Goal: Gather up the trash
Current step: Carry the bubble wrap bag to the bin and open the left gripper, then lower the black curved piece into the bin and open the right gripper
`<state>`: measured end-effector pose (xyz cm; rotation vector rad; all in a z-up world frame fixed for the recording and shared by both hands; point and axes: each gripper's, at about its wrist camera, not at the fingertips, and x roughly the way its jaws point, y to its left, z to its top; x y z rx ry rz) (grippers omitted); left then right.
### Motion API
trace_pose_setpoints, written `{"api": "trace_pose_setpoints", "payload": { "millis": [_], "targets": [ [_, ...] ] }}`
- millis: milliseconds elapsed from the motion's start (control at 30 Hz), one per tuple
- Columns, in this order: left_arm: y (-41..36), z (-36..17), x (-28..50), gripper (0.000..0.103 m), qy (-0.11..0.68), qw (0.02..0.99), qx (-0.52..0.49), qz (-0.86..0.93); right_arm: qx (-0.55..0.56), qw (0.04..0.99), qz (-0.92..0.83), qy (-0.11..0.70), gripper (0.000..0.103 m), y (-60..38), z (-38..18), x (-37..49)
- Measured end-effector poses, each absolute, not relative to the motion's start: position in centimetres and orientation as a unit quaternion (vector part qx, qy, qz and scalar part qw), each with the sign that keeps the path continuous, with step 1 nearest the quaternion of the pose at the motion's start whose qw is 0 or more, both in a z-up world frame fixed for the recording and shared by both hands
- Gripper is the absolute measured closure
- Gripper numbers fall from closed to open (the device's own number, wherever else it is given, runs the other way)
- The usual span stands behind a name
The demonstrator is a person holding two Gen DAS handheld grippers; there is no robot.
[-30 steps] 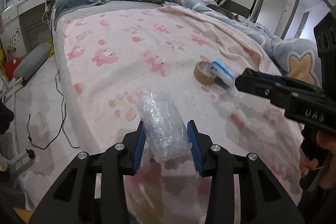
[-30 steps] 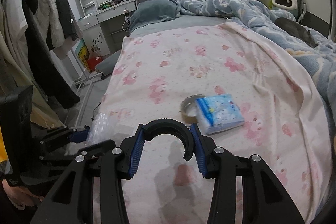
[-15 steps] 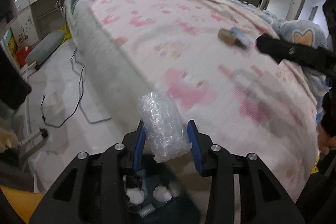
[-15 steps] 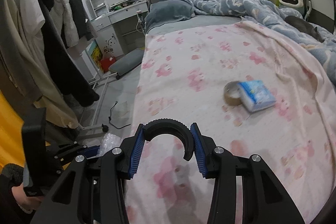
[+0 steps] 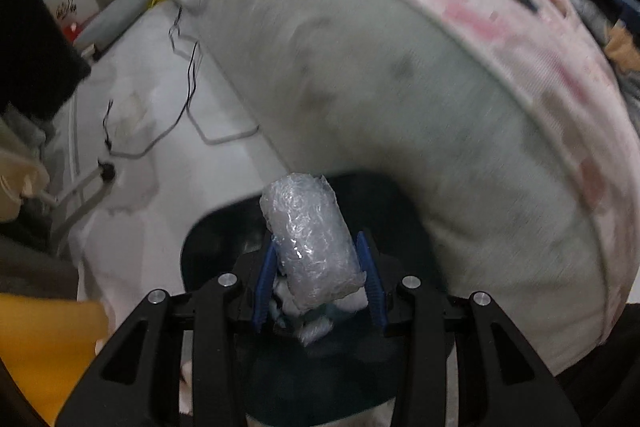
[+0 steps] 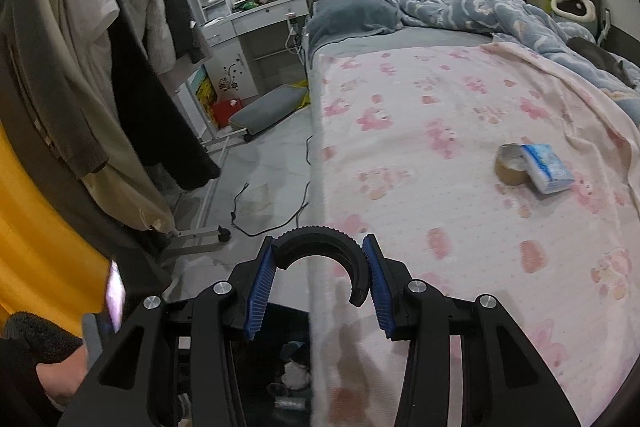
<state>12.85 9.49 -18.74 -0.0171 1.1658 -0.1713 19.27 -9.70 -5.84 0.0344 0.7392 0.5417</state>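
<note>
Left gripper [image 5: 318, 275] clamped on a crumpled wad of clear plastic wrap [image 5: 310, 243], blue pads [image 5: 264, 275] pressed against its two sides, wad jutting forward and upward past the fingertips. Directly beneath and behind the wad, a dark trash bin [image 5: 216, 239] on the floor, with white crumpled scraps [image 5: 316, 331] visible inside just below the fingers. Ahead and to the right of the left gripper, the grey side of the mattress [image 5: 400, 87], pink printed sheet [image 5: 500, 15] along its top edge; much of this view blurred. To the left, pale floor with a black cable [image 5: 188, 75].

Right gripper [image 6: 318, 283] closed around a black C-shaped plastic piece [image 6: 320, 243], open side facing down, held by its two ends between the blue pads [image 6: 260, 291]. Below the fingers, the bed edge running vertically, with the dark bin's inside [image 6: 292, 375] and some pale scraps to the left of that edge. Ahead and to the right, on the pink sheet, a brown tape roll [image 6: 510, 169] touching a blue-and-white tissue pack [image 6: 546, 173], both well apart from the gripper. Farther ahead, a grey-blue pillow [image 6: 352, 15] and rumpled blue blanket [image 6: 480, 7]. To the left, hanging coats [image 6: 132, 47] and a floor cable [image 6: 272, 219].
</note>
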Motion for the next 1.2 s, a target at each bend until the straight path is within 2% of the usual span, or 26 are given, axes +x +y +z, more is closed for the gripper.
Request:
{"api": "trace_pose_setpoints", "payload": {
  "millis": [433,533,700,900,1200],
  "targets": [
    [12.2,-22.9,10.3,0.057,0.62,0.78,-0.012,-0.084,-0.001,0.884,0.285,0.372,0.058,-4.2,-7.0,18.4],
    [13.1,-23.1,9.7,0.048,0.626,0.774,-0.029,-0.091,-0.005,0.879,0.288,0.379,0.058,-3.2,-7.5,18.5],
    [14.3,-22.7,9.2,0.032,0.618,0.78,-0.036,-0.087,-0.015,0.87,0.292,0.397,0.058,-1.1,-8.7,18.9],
    [16.3,-21.4,9.2,0.028,0.593,0.8,-0.054,-0.071,-0.029,0.856,0.293,0.425,0.058,1.2,-10.9,19.5],
    [19.0,-17.2,9.2,0.025,0.511,0.855,-0.068,-0.053,-0.061,0.828,0.297,0.471,0.058,4.3,-14.7,19.7]
  ]
}}
